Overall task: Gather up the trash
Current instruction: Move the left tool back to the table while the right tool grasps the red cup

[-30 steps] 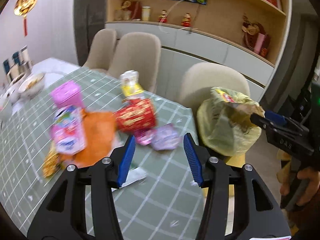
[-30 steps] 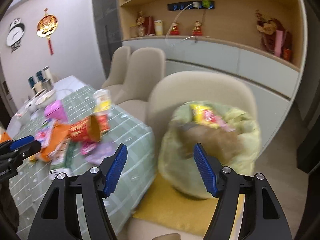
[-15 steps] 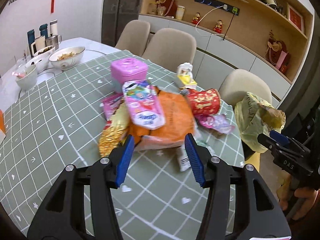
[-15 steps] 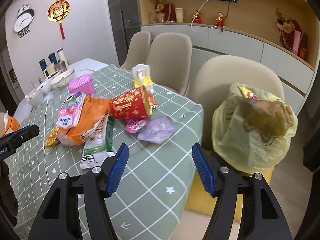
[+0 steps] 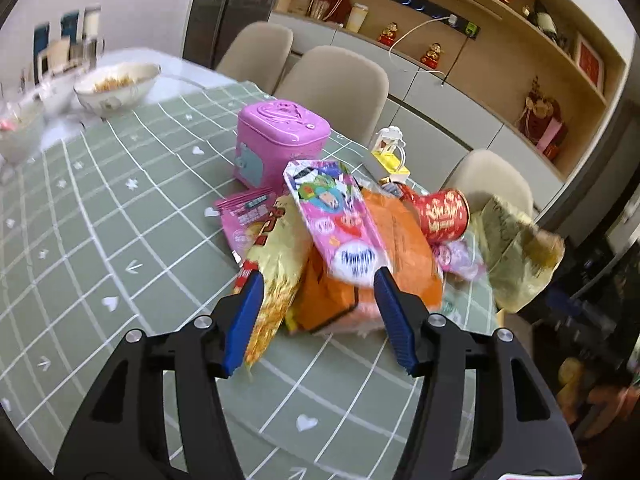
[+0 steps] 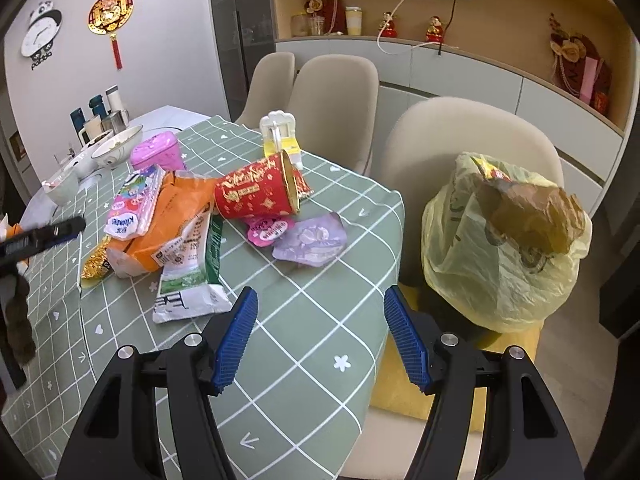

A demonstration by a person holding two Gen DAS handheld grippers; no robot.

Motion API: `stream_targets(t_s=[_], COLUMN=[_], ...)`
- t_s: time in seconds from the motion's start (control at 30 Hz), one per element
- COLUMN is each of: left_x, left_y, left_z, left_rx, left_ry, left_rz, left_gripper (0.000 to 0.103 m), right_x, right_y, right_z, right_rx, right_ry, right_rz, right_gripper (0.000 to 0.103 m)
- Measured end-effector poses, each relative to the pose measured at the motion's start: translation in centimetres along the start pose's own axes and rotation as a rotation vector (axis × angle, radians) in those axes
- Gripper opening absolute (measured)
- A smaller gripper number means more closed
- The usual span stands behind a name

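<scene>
Covering table [image 6: 320, 320]: green checked cloth.

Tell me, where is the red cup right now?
The red cup lies on its side mid-table in the right wrist view, between the orange bag and the yellow trash bag, just behind the pink lid.

The left wrist view looks forward along its blue fingers [image 5: 244, 322], low and close over the desk [image 5: 100, 232], facing the heap of wrappers with the orange bag [image 5: 396, 248] right before it and the shelves behind. The right wrist view sits farther back at the desk's edge [image 6: 304, 332], higher, facing the same wall, its fingers [image 6: 236, 336] wide over the cloth. Both views share the orange bag [image 6: 176, 216], the red cup [image 5: 444, 214] [image 6: 256, 194], the pink box [image 5: 280, 140] [image 6: 156, 154], the yellow trash bag [image 5: 516, 252] [image 6: 500, 248] and the chairs. The right view also catches the left gripper [image 6: 40, 236] at its left border.
</scene>
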State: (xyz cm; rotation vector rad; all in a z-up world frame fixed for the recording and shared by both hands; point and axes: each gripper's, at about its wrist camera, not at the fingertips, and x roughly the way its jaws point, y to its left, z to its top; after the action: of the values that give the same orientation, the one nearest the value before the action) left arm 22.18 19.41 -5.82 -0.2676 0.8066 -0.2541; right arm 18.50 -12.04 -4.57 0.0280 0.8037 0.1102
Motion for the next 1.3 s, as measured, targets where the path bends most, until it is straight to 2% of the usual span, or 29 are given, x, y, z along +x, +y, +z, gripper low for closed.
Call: stream_targets(t_s=[0.13, 0.27, 0.3, 0.33, 0.4, 0.5, 0.63, 0.87, 1.07, 1.1, 1.17, 1.23, 1.3], left_x=[3.1, 7.1, 7.7, 7.8, 6.9, 4.5, 1.7, 1.3, 2.1, 2.1, 2.3, 2.6, 3.1], left_y=[-0.1, 0.1, 0.0, -0.3, -1.2, -2.1, -3.0, -3.4, -2.8, -2.7, -2.3, -2.1, -1.7], left_z=[2.2, 3.1, 3.1, 3.2, 3.2, 3.0, 1.8, -0.8, -1.4, -1.4, -1.1, -0.7, -0.4], left_rx=[-0.047, -0.117, -0.118, -0.105, -0.066, -0.043, -0.029, -0.016, -0.060, -0.068, -0.089, -0.110, -0.152], left_ry=[0.013, 0.085, 0.099, 0.098, 0.074, 0.059, 0.076, 0.150, 0.165, 0.164, 0.159, 0.155, 0.145], left_rz=[0.005, 0.046, 0.059, 0.073, 0.067, 0.027, -0.029, -0.048, -0.066, -0.072, -0.080, -0.082, -0.082], left_gripper=[0.054, 0.054, 0.037, 0.016, 0.006, 0.002, 0.001, 0.001, 0.001, 0.001, 0.004, 0.022, 0.031], right_x=[0.5, 0.4, 0.4, 0.4, 0.6, 1.2, 2.4, 6.8, 12.8, 13.5, 14.3, 14.1, 13.3], right_y=[0.1, 0.7, 0.9, 0.9, 1.1, 1.6, 2.1, 3.1, 3.1, 3.0, 3.1, 3.6, 4.4], right_z=[-0.7, -0.7, -0.6, -0.3, 0.5, 1.9, 4.1, 9.1, 12.6, 12.8, 12.7, 12.1, 11.6], right_rx=[0.014, -0.024, -0.034, -0.037, -0.036, -0.058, -0.074, -0.129, -0.093, -0.073, -0.047, -0.055, -0.085], right_ry=[0.024, 0.014, 0.009, 0.005, -0.007, -0.021, -0.043, -0.047, 0.047, 0.071, 0.133, 0.159, 0.152], right_rz=[-0.004, -0.011, -0.010, -0.005, 0.045, 0.075, 0.097, 0.129, 0.155, 0.191, 0.283, 0.344, 0.353], right_gripper=[0.062, 0.062, 0.062, 0.062, 0.062, 0.062, 0.062, 0.062, 0.062, 0.060, 0.042, 0.029, 0.021])
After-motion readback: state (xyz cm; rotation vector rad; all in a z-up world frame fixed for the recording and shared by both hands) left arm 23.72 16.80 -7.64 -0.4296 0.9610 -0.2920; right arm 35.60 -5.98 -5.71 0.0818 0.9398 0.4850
